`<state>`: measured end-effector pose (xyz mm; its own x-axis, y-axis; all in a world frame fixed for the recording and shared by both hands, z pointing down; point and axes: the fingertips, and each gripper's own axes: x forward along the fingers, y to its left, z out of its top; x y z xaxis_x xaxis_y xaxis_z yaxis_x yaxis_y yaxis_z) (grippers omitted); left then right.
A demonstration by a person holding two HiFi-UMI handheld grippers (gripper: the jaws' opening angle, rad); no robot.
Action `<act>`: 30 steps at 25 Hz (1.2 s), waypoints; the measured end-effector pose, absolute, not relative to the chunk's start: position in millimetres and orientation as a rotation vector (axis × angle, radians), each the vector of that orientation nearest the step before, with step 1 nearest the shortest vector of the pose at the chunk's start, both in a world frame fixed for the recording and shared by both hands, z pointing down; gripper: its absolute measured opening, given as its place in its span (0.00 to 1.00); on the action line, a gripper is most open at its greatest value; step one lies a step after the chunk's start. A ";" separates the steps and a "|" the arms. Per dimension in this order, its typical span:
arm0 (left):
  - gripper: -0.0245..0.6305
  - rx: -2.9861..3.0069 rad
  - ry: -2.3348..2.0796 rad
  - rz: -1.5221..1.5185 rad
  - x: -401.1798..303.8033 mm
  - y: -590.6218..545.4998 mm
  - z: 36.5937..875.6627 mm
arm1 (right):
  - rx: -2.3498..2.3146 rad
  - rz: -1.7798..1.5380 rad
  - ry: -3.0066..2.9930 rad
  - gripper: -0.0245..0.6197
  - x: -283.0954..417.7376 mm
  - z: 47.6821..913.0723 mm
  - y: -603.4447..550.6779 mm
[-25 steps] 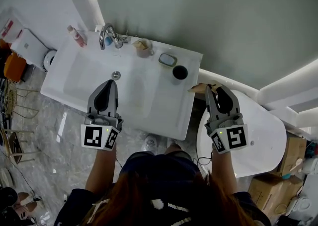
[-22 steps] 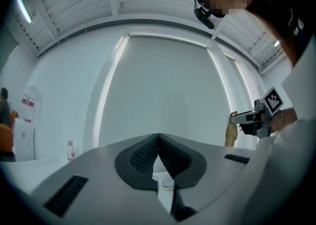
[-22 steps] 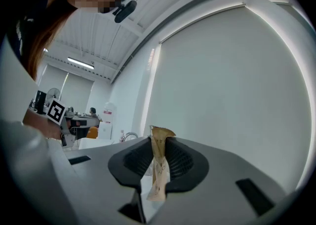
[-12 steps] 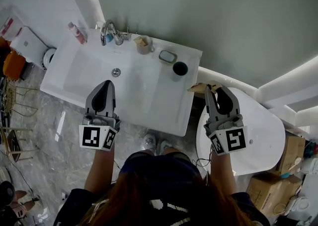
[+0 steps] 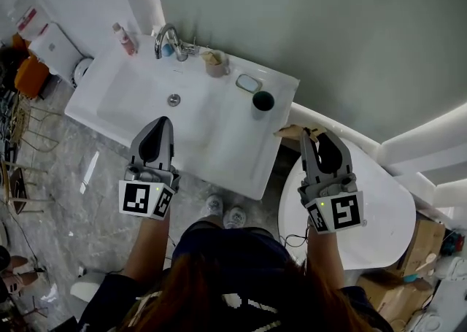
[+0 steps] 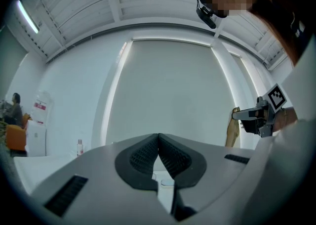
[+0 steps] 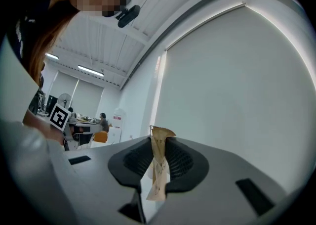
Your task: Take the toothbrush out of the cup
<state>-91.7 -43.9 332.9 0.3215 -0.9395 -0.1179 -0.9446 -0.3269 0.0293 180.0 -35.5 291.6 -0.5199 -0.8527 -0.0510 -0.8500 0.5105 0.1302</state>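
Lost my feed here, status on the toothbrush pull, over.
Left gripper shut, empty, over the sink. Right gripper shut on tan strip, maybe the toothbrush, clear of dark cup. Nothing in the way.

With left gripper [image 6: 158, 137] closed, right gripper [image 5: 315, 135] pinches what seems a paper scrap [image 7: 158, 167].

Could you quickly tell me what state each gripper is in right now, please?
Left gripper: closed, nothing between its jaws.
Right gripper: closed on a tan paper strip.
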 end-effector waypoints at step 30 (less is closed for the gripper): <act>0.07 -2.730 1.469 0.098 -178.6 -147.5 348.0 | 1.876 -0.216 -2.542 0.17 76.3 301.3 -106.2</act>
